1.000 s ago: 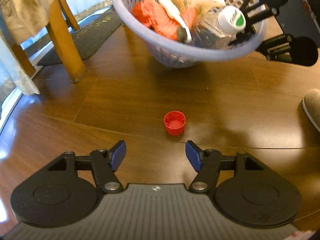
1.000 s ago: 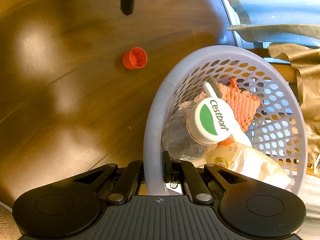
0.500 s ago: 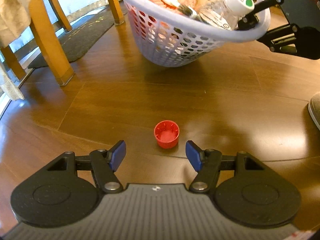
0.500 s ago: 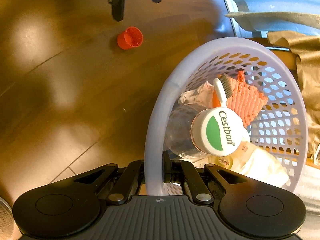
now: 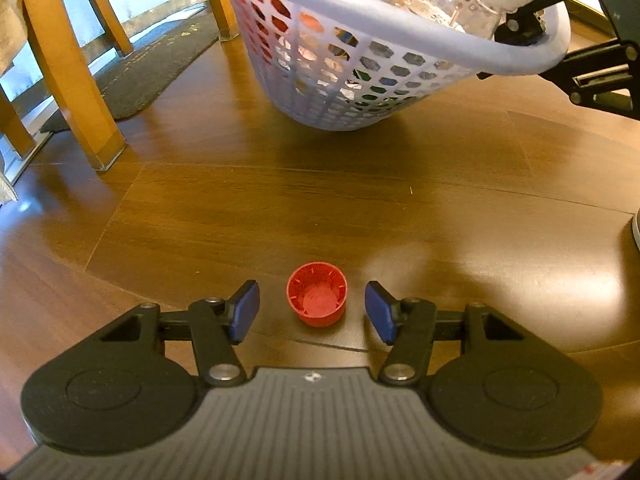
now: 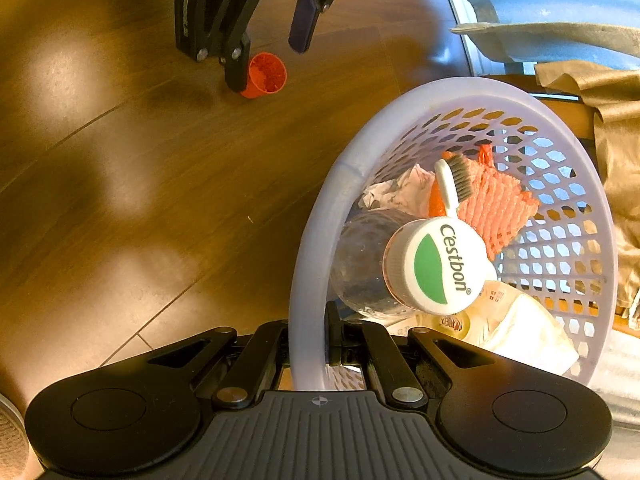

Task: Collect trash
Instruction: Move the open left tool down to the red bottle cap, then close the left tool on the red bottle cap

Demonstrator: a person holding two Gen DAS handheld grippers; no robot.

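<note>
Dark brown wooden floorboards (image 5: 400, 208) fill both of my views, glossy with patches of window light. My left gripper (image 5: 312, 306) sits low over the floor, its two blue-padded fingers (image 5: 244, 310) spread wide. One small red plastic bottle cap (image 5: 317, 294) lies between them, open side up, touching neither pad. My right gripper (image 6: 308, 344) is pinched on the rim of one pale lavender perforated plastic basket (image 6: 308, 248), which hangs tilted above the floor.

Inside the basket I count one clear plastic water bottle (image 6: 360, 264) with a white and green cap, one white toothbrush with dark bristles (image 6: 450, 188), one piece of orange foam netting (image 6: 500, 208), one crumpled white tissue (image 6: 396, 194) and one cream-coloured packet (image 6: 520, 328).

From the left camera the basket looms beyond the cap. Three orange-brown wooden furniture legs (image 5: 76, 76) stand at the left beside one dark grey floor mat (image 5: 152, 68). Tan cloth (image 6: 612, 128) drapes beyond the basket.
</note>
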